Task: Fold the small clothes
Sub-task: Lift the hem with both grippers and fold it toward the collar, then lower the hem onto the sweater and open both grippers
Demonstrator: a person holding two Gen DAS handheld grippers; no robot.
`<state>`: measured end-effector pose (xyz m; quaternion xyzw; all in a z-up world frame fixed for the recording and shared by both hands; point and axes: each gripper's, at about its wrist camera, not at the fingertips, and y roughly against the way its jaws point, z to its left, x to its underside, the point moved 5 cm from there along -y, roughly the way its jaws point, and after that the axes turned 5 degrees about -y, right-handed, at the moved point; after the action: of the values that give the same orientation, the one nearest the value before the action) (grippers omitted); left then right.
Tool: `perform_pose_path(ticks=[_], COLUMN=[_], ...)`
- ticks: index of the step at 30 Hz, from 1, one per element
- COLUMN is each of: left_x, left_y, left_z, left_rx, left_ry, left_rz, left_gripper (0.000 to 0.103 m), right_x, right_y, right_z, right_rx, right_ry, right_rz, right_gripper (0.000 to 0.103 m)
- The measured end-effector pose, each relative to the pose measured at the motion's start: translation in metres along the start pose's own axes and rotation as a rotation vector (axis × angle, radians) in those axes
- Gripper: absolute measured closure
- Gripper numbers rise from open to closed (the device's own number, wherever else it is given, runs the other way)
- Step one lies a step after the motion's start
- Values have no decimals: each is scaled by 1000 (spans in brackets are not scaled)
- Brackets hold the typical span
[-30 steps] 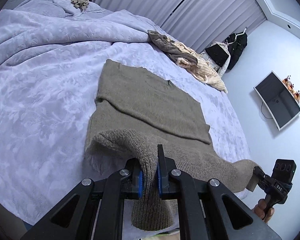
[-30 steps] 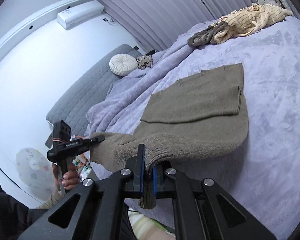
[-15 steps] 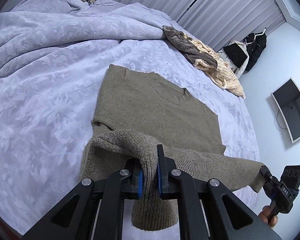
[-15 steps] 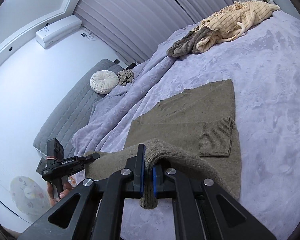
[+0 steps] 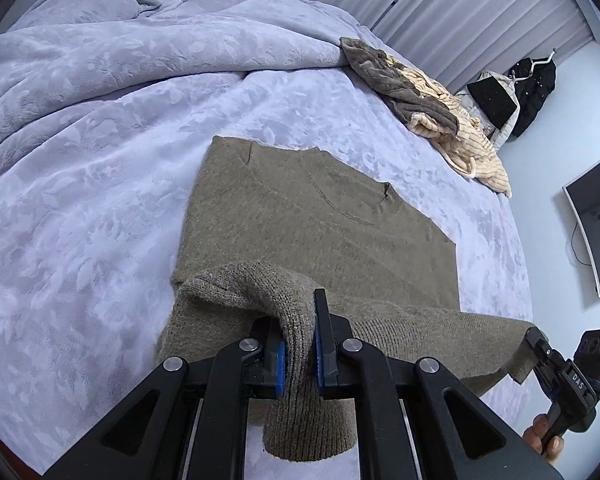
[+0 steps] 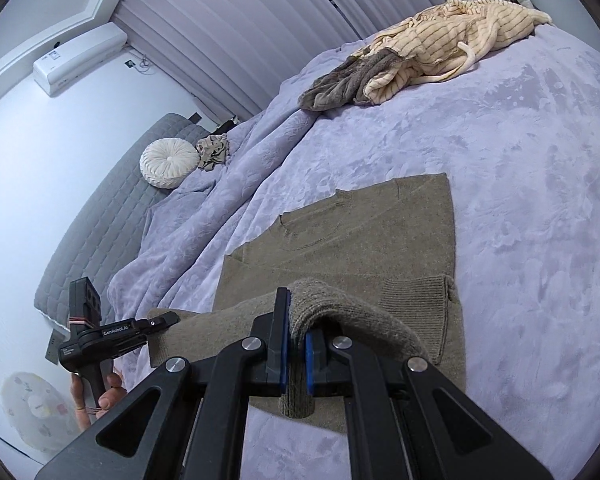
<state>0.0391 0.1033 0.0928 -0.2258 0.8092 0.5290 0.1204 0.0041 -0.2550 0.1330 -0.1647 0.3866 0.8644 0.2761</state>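
While both grippers stay clamped on the sweater's hem, the lifted edge has travelled further over the body than a second ago — more of the flat knit is now covered. The left gripper pinches one corner, the right gripper the other, with the hem stretched between them above the bed. The sweater's upper half lies flat on the blanket, neckline away from the hands.
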Motion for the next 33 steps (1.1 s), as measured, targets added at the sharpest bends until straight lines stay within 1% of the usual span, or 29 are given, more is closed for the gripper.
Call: perform_pose_path(ticks=[6, 16, 21, 24, 33], left_x=[-15, -39, -44, -46, -56], left_y=[-11, -45, -70, -84, -111], left_z=[0, 5, 12, 14, 16], left_rx=[0, -15, -33, -45, -78], left_ry=[6, 21, 35, 27, 4], left_rz=[15, 56, 95, 115, 137], left_gripper=[92, 92, 92, 92, 92], right_x=[-17, -37, -44, -45, -54], right_y=[-9, -39, -64, -77, -100], right_z=[1, -12, -28, -39, -62], right_rx=[22, 54, 90, 103, 118], right_ry=[3, -30, -65, -86, -125], right_rz=[6, 33, 64, 80, 94], right_gripper=[97, 97, 97, 97, 97])
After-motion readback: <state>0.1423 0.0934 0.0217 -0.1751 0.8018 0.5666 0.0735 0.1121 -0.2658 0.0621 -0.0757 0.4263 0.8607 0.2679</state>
